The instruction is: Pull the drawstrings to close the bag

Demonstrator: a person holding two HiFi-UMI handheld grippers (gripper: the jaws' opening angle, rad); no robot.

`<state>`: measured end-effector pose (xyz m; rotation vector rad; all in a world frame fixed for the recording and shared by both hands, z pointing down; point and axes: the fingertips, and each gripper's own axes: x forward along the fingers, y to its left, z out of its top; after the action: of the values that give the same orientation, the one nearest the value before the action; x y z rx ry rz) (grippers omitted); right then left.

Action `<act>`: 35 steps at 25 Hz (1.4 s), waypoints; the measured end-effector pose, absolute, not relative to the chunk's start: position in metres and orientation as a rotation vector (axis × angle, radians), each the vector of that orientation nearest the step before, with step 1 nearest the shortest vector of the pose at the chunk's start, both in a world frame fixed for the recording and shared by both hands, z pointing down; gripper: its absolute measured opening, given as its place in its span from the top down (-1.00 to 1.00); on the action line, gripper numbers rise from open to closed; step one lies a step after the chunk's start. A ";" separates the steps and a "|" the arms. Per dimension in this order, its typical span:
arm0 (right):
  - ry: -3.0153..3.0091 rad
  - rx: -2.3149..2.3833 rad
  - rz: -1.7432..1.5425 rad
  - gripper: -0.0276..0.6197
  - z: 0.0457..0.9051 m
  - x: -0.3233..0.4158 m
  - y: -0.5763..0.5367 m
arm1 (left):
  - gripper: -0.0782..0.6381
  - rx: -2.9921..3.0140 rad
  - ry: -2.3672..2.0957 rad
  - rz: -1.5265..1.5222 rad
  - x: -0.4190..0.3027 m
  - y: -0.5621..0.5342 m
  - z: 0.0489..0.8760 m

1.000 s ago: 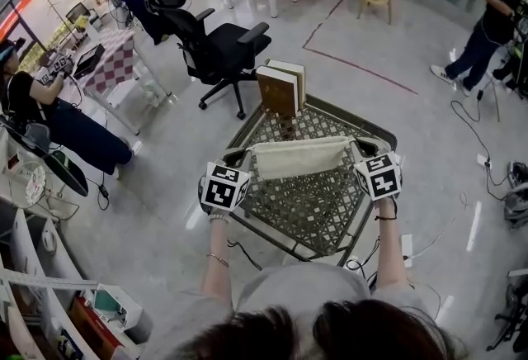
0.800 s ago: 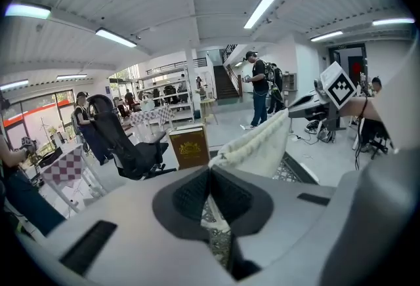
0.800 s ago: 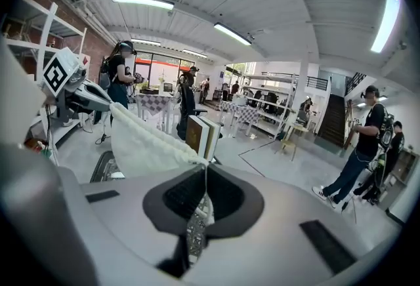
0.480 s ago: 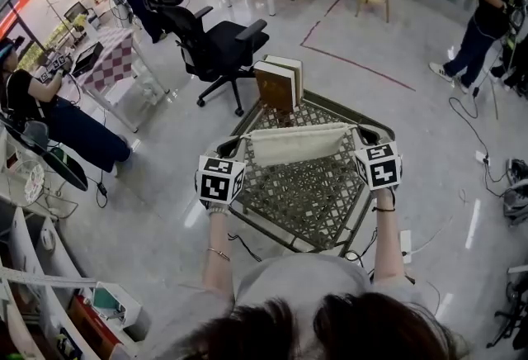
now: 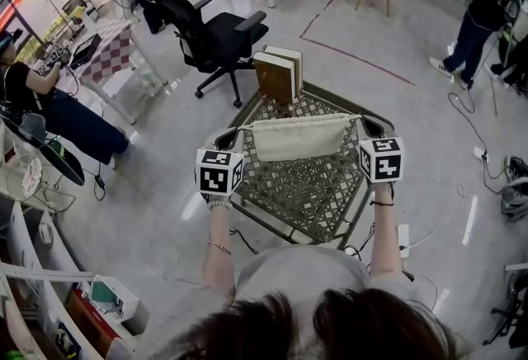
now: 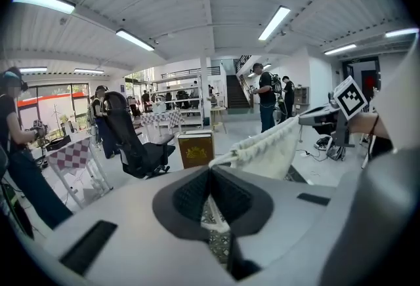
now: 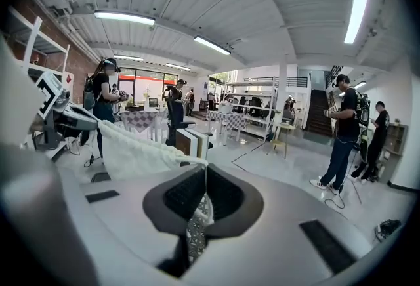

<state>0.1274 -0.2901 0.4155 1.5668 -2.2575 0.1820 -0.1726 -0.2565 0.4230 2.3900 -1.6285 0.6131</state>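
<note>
Step – drawing apart | left gripper [image 6: 210, 176], right gripper [image 7: 205, 178] each clamped on a drawstring [image 7: 196, 163] | bag [image 5: 299, 138] taut between them, above mesh table [image 5: 307, 195] | next – wider outward pull, likely, to cinch the mouth.

Long ceiling tubes [image 7: 128, 17] give bright, even light, with added daylight at the windows [image 6: 52, 91]. Pale glare streaks the glossy floor [image 5: 472, 222]. Every view bows at its edges; the left tool [image 6: 210, 172] and right tool [image 7: 205, 174] look soft up close.
</note>
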 end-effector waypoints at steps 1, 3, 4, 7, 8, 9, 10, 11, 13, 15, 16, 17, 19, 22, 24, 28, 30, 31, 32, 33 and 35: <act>-2.260 1.576 0.183 0.84 0.415 0.128 -0.290 | 0.71 2.389 -1.633 0.606 -0.173 -0.256 0.423; -2.259 1.598 0.183 0.84 0.413 0.130 -0.290 | 0.71 2.389 -1.640 0.590 -0.173 -0.256 0.420; -2.256 1.610 0.183 0.84 0.413 0.131 -0.291 | 0.71 2.390 -1.646 0.586 -0.174 -0.257 0.419; -2.241 1.636 0.182 0.84 0.412 0.134 -0.294 | 0.71 2.384 -1.677 0.573 -0.178 -0.259 0.416; -2.236 1.644 0.183 0.84 0.412 0.136 -0.295 | 0.71 2.381 -1.683 0.566 -0.178 -0.259 0.416; -2.231 1.650 0.183 0.84 0.413 0.137 -0.295 | 0.71 2.380 -1.687 0.565 -0.179 -0.259 0.416; -2.224 1.656 0.182 0.84 0.413 0.138 -0.295 | 0.71 2.381 -1.694 0.573 -0.179 -0.258 0.415; -2.218 1.662 0.180 0.84 0.413 0.139 -0.295 | 0.71 2.382 -1.702 0.583 -0.180 -0.258 0.415; -2.211 1.677 0.182 0.84 0.414 0.140 -0.295 | 0.71 2.382 -1.711 0.586 -0.181 -0.258 0.414; -2.209 1.686 0.188 0.84 0.416 0.141 -0.296 | 0.71 2.382 -1.710 0.583 -0.181 -0.259 0.415; -2.209 1.689 0.191 0.84 0.416 0.142 -0.297 | 0.71 2.383 -1.709 0.585 -0.181 -0.259 0.415; -2.209 1.694 0.194 0.84 0.417 0.143 -0.297 | 0.71 2.384 -1.708 0.588 -0.181 -0.259 0.416; -2.207 1.704 0.197 0.84 0.416 0.145 -0.297 | 0.71 2.383 -1.709 0.590 -0.181 -0.259 0.416; -2.201 1.714 0.196 0.84 0.415 0.147 -0.297 | 0.71 2.385 -1.719 0.591 -0.182 -0.257 0.415; -2.201 1.730 0.200 0.84 0.415 0.150 -0.297 | 0.71 2.394 -1.727 0.587 -0.181 -0.258 0.413; -2.196 1.762 0.193 0.84 0.413 0.155 -0.299 | 0.71 2.412 -1.746 0.565 -0.181 -0.260 0.409; -2.198 1.773 0.197 0.84 0.412 0.157 -0.299 | 0.71 2.414 -1.750 0.553 -0.183 -0.261 0.408; -2.198 1.777 0.200 0.84 0.412 0.158 -0.299 | 0.71 2.414 -1.749 0.553 -0.183 -0.261 0.408; -2.196 1.781 0.202 0.84 0.412 0.159 -0.298 | 0.71 2.414 -1.748 0.554 -0.182 -0.260 0.408; -2.195 1.787 0.205 0.84 0.412 0.160 -0.297 | 0.71 2.414 -1.746 0.555 -0.182 -0.259 0.408; -2.196 1.802 0.211 0.84 0.411 0.163 -0.297 | 0.71 2.416 -1.743 0.557 -0.180 -0.259 0.408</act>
<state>0.1626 -0.2971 0.4112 1.8025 -2.1961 0.2115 -0.1802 -0.2589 0.4084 2.4162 -1.7433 0.5567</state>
